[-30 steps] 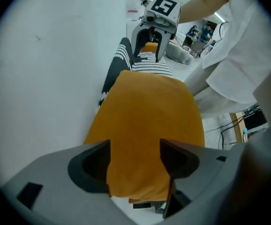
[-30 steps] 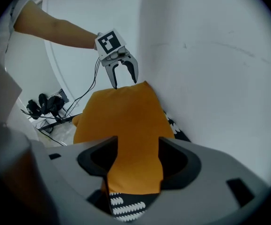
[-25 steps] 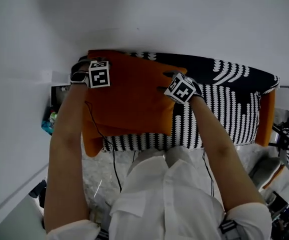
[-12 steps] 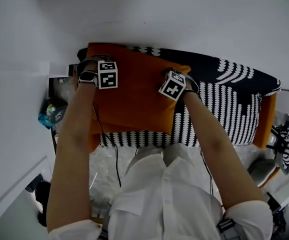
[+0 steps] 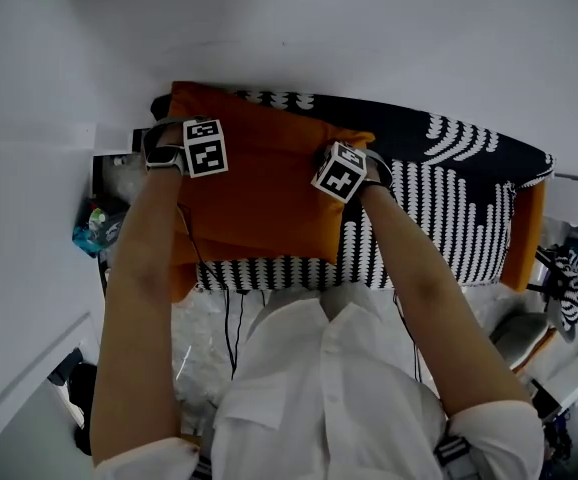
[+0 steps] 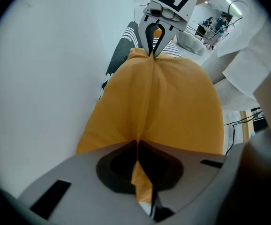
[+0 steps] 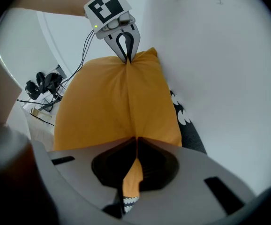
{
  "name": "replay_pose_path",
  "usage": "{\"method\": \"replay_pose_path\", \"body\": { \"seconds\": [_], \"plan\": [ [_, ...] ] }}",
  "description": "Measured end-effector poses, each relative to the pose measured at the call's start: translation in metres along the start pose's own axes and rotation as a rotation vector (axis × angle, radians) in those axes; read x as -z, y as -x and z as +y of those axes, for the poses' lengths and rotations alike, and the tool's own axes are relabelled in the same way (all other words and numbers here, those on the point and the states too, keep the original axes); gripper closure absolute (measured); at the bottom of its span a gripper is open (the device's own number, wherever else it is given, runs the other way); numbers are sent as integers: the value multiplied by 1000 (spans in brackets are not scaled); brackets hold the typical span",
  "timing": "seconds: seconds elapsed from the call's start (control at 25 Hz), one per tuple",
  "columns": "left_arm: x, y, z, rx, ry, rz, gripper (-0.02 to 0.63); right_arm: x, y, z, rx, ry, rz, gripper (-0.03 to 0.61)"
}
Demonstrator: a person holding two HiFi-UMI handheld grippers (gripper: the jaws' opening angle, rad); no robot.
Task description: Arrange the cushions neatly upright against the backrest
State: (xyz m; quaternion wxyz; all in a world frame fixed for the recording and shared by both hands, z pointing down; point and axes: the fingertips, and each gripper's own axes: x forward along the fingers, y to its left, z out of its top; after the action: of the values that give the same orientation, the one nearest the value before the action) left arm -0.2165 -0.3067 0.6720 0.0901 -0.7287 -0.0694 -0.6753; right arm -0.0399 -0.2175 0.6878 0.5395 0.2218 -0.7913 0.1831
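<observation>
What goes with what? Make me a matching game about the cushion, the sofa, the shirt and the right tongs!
Things:
1. cushion
2. sofa
3. shirt
4. right tongs

Colour or state:
A. black with rows of white pattern
B. shut on a cushion corner
C. orange
D. plain white

Pairs: 1-C, 2-A, 3-D, 4-B

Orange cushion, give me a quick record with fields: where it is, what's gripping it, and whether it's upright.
item: orange cushion
place: left end of the black-and-white patterned sofa, near the white wall
left tool: shut on a fold of the cushion's edge
right tool: shut on the same edge, further along
upright: cannot tell
</observation>
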Motion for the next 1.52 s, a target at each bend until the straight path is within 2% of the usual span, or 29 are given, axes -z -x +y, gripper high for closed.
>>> {"method": "replay_pose_path", "body": {
  "seconds": [0.24, 0.36, 0.48, 0.72, 0.88, 1.12, 1.32, 1.44, 1.52],
  "plan": [
    [-4, 33, -16, 23, -9, 0, 591, 1, 26, 15, 25, 9, -20, 565],
    [-5, 57, -20, 4, -16, 14, 591, -4, 43, 19, 43, 41, -40, 565],
    [-11, 80, -39, -12, -30, 22, 591, -1, 63, 41, 41, 53, -65, 565],
    [-38, 124, -77, -17, -46, 32, 591, 15, 108, 50, 100, 73, -121, 565],
    [-72, 143, -97, -65, -40, 39, 591, 39, 146, 51, 168, 113, -132, 565],
    [-161, 153, -131, -77, -43, -6, 591, 120, 201, 49, 254, 120, -118, 565],
    [-270, 142, -167, -39, -86, -58, 591, 227, 243, 52, 279, 79, -80, 565],
    [-340, 132, -205, 34, -111, -123, 591, 293, 263, 59, 289, 36, -69, 565],
    [-377, 122, -226, 47, -124, -136, 591, 342, 272, 69, 283, 4, -48, 565]
  ]
}}
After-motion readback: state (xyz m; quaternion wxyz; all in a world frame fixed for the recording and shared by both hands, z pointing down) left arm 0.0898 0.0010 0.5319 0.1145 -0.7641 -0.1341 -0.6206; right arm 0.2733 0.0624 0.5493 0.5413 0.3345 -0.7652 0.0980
